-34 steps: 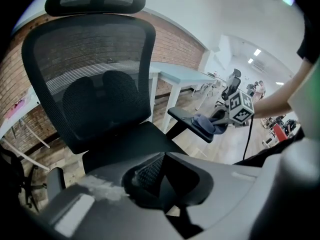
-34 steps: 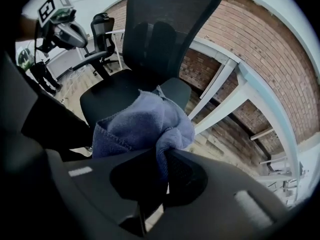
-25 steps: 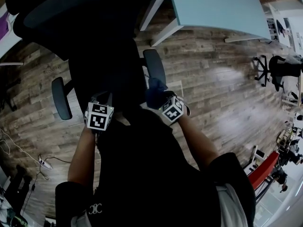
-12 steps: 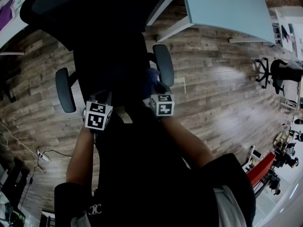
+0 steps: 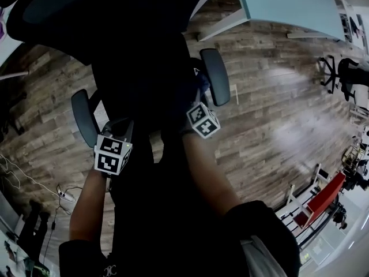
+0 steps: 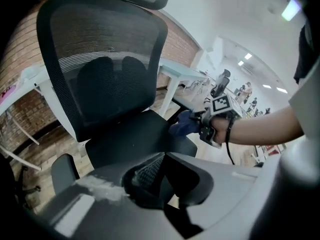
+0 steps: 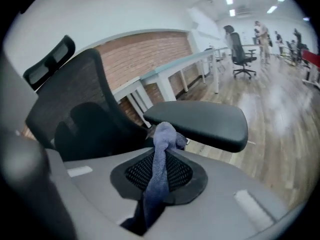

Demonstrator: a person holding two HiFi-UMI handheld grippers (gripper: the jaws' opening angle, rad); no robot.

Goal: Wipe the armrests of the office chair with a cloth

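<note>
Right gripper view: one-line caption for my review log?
Right claw shut on a blue cloth, beside the office chair's black armrest.

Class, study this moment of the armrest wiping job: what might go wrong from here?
1. The cloth is bunched into a narrow twist in the right gripper. Little fabric may meet the right armrest, and the hard jaws might scrape its pad.
2. The left gripper holds nothing and does not appear to steady the chair, so pushing on the armrest may turn the chair away.
</note>
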